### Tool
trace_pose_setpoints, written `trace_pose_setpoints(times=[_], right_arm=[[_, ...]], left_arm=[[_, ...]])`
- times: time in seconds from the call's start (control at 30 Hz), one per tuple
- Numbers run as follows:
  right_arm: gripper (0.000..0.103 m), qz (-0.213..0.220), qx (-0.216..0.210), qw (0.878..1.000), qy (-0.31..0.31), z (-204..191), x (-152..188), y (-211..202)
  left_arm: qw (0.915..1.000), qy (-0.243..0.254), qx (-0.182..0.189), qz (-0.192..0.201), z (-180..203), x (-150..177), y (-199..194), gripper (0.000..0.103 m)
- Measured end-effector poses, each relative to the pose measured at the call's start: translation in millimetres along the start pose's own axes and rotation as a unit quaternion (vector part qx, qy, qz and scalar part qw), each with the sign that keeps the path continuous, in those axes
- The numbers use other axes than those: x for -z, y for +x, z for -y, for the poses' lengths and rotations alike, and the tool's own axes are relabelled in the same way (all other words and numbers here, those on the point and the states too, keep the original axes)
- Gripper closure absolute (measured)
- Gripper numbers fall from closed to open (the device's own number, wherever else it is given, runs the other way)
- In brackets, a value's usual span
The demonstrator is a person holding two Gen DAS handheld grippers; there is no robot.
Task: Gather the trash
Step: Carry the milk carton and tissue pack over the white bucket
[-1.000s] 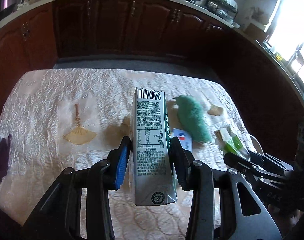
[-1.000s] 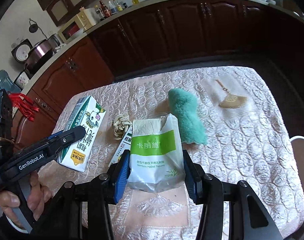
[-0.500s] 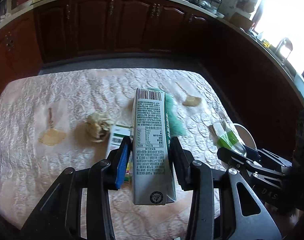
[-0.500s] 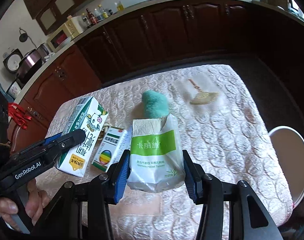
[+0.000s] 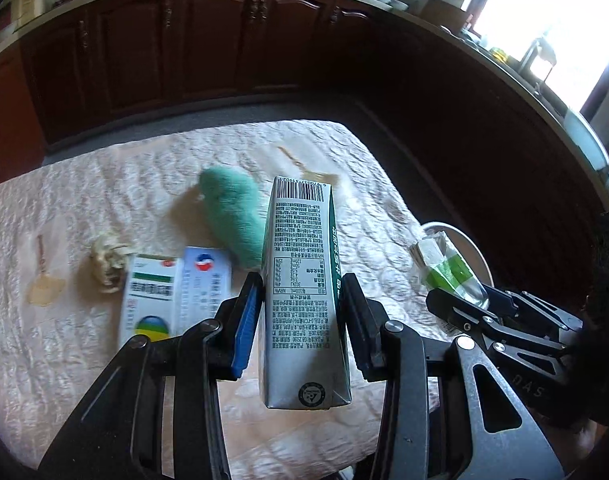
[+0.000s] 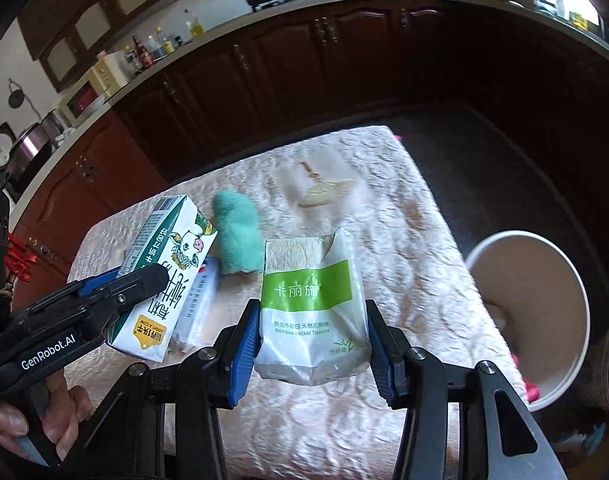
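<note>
My left gripper (image 5: 300, 304) is shut on a milk carton (image 5: 302, 296) and holds it above the table; the carton also shows in the right wrist view (image 6: 164, 276). My right gripper (image 6: 312, 328) is shut on a green and white tissue pack (image 6: 310, 308), also seen in the left wrist view (image 5: 448, 272). A white round bin (image 6: 536, 312) stands on the floor beside the table's right edge. On the table lie a medicine box (image 5: 172, 296) and a crumpled paper ball (image 5: 106, 260).
The table has a pale quilted cloth (image 6: 404, 240). A green fluffy cloth (image 5: 232, 216) lies mid-table. Fan-shaped embroidered motifs (image 6: 324, 194) mark the cloth. Dark wood cabinets (image 5: 224, 40) run around behind, with floor between.
Both grippers have swung to the right with their loads. The white bin has come into full view beside the table in the right wrist view.
</note>
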State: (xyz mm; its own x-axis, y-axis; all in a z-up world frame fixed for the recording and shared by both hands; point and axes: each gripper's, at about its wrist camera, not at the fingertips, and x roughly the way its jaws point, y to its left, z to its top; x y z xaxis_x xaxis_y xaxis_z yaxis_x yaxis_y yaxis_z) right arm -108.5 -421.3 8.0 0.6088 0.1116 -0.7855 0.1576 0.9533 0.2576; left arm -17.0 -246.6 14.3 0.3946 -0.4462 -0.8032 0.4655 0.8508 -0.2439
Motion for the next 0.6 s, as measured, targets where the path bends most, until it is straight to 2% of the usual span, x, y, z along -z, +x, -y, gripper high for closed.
trace_pose_setpoints(times=[0.6], right_arm=[[0.055, 0.012, 0.080, 0.994, 0.074, 99, 22, -39]], left_arm=[[0.9950, 0.067, 0.059, -0.043, 105, -9, 47, 0.065]])
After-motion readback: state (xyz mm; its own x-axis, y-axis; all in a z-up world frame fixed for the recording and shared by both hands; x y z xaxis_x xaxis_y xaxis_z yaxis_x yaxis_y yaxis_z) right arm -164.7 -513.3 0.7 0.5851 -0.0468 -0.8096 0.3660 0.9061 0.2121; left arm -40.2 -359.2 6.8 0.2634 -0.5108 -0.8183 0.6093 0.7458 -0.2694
